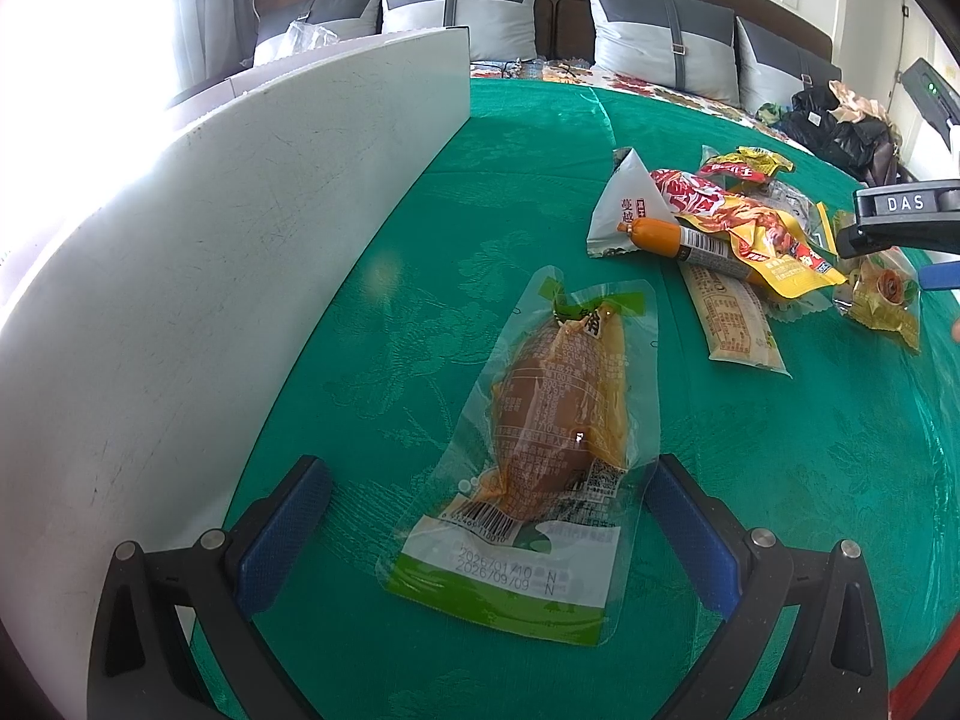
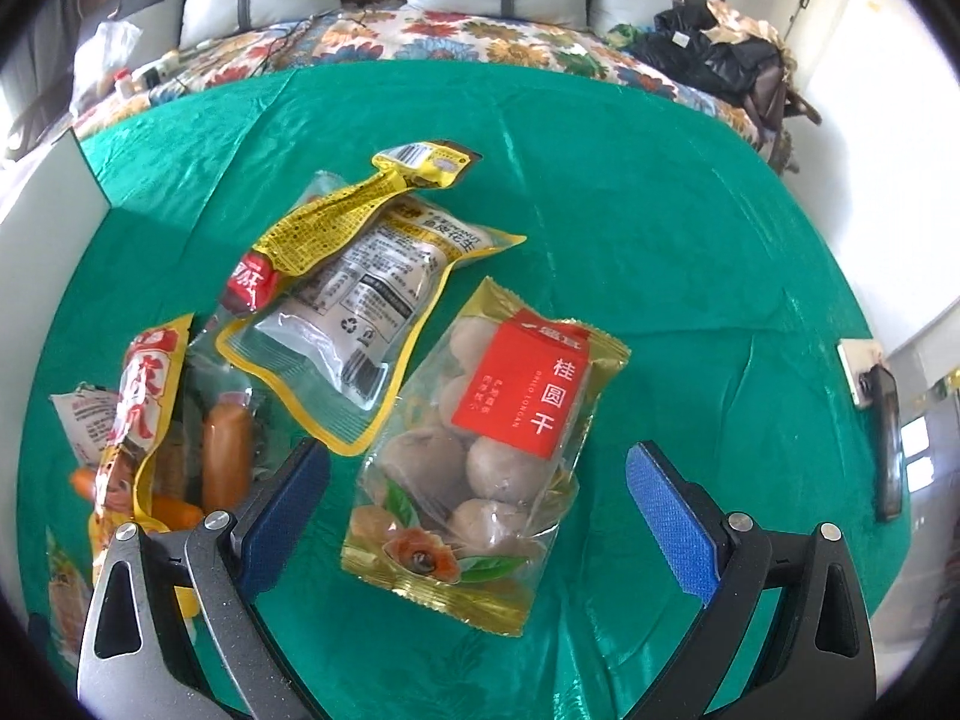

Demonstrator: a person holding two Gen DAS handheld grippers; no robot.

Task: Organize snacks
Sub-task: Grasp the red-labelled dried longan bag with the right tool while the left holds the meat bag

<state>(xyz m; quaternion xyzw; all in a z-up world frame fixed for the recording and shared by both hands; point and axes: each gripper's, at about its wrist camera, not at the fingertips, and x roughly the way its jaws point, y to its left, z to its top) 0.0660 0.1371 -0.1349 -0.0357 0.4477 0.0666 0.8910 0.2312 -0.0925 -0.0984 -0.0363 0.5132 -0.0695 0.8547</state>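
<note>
The left gripper (image 1: 489,531) has its blue-padded fingers spread wide apart, and a clear vacuum pouch with green ends (image 1: 528,456), holding something brown, lies flat on the green cloth (image 1: 372,276) between them, its printed date end nearest the tool and touched by neither pad. To that gripper's left stands a white box wall (image 1: 180,276), close beside the left finger. Ahead and to the right lies a loose pile of snacks, among them a white triangular packet (image 1: 624,204) and an orange sausage stick (image 1: 657,232). The right gripper (image 2: 477,507) is likewise spread open, empty, with a gold-edged dried longan bag (image 2: 480,456) lying between its fingers, free of both. Just ahead and left of it a yellow-rimmed peanut packet (image 2: 360,312) overlaps the pile, and a sausage (image 2: 225,459) sits just beside the left finger
</note>
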